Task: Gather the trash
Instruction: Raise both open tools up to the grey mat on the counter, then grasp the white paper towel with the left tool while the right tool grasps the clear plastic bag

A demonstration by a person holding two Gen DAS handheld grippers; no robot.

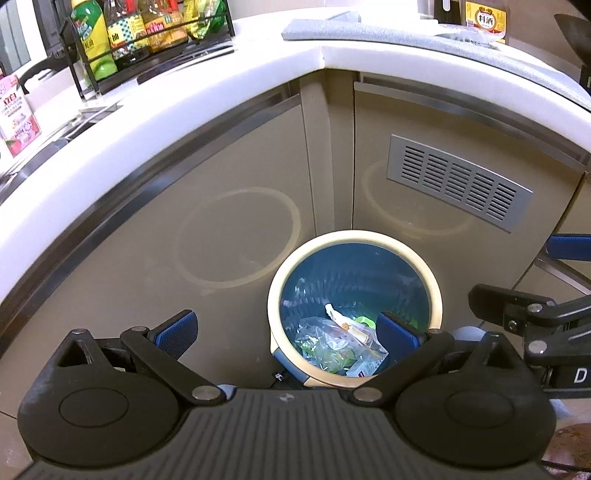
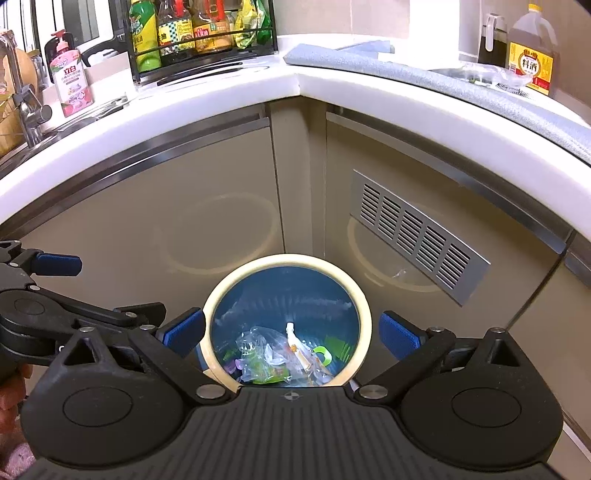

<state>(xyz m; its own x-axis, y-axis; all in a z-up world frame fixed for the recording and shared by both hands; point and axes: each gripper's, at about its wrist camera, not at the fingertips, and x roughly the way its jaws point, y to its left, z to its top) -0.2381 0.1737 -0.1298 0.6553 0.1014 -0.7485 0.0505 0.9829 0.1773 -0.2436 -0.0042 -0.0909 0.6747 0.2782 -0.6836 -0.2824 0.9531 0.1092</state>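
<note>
— Trash (image 2: 280, 354) lies at the bottom of the round bin (image 2: 364, 306), which stands on the floor in the corner where the two cabinet fronts meet, below the white counter (image 2: 192, 110). What is farthest left?

— On the counter, a pink soap bottle (image 2: 70, 79) beside the tap (image 2: 27, 110), then a black rack of sauce bottles (image 2: 199, 33). Lower down, the left claw (image 1: 288, 330) hangs over the bin's left side, its fingers spread wide and holding nothing; its right blue pad (image 1: 399, 330) sits over the bin's mouth.

— And inside the bin?

— A blue liner, crumpled clear plastic bags, green scraps and a small white tube.

— Further right?

— The right claw (image 2: 291, 332) hovers straight above the bin, its fingers also spread wide and empty, one blue pad on each side of the cream rim. Beyond it, a silver vent grille (image 2: 421, 236) is set in the right cabinet door, and up on the counter stand a grey mat (image 2: 443, 75) and a jug with a yellow label (image 2: 532, 55).
</note>
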